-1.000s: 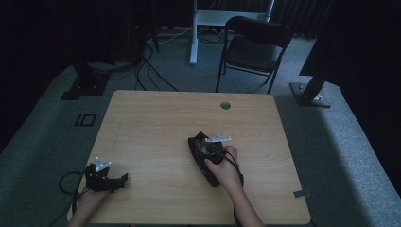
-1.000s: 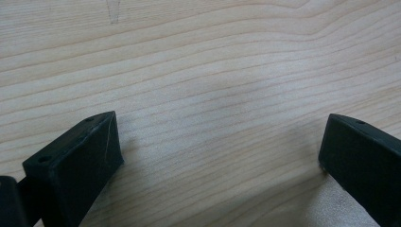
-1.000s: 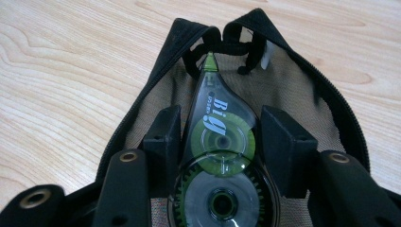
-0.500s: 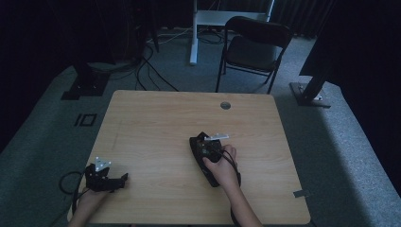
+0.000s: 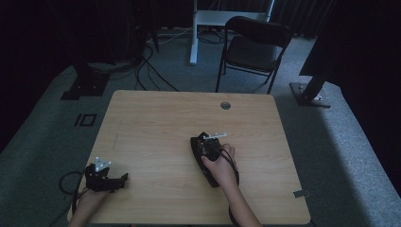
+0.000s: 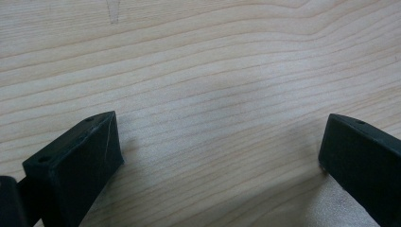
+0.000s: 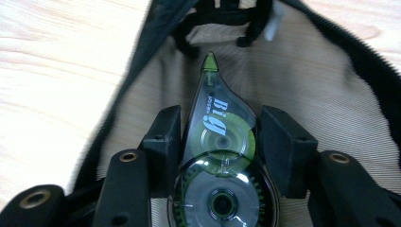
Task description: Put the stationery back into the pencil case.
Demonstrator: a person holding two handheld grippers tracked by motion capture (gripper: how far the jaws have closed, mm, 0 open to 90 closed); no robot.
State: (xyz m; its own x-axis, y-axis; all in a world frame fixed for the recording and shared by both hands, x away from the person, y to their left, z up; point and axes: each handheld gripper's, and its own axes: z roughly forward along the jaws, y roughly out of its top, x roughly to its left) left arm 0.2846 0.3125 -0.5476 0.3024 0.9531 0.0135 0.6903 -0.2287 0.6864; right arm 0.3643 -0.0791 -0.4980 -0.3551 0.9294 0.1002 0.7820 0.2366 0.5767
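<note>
My right gripper (image 7: 220,137) is shut on a clear correction tape dispenser (image 7: 222,156) with green wheels, one pad pressing on each side, its green tip pointing away from me. It hangs over the beige lining of an open black pouch (image 7: 326,90). In the high view the right gripper (image 5: 206,145) sits over the black pouch (image 5: 195,142) near the middle of the wooden table (image 5: 156,118). At the table's front left corner my left gripper (image 5: 118,179) rests low. Its jaws stand wide apart over bare wood, with nothing between them (image 6: 220,142).
A round cable hole (image 5: 225,105) sits near the table's far edge. Behind the table stand a dark folding chair (image 5: 255,45) and a white desk leg (image 5: 194,33). Cables lie on the grey floor at the left. A cable trails from each gripper.
</note>
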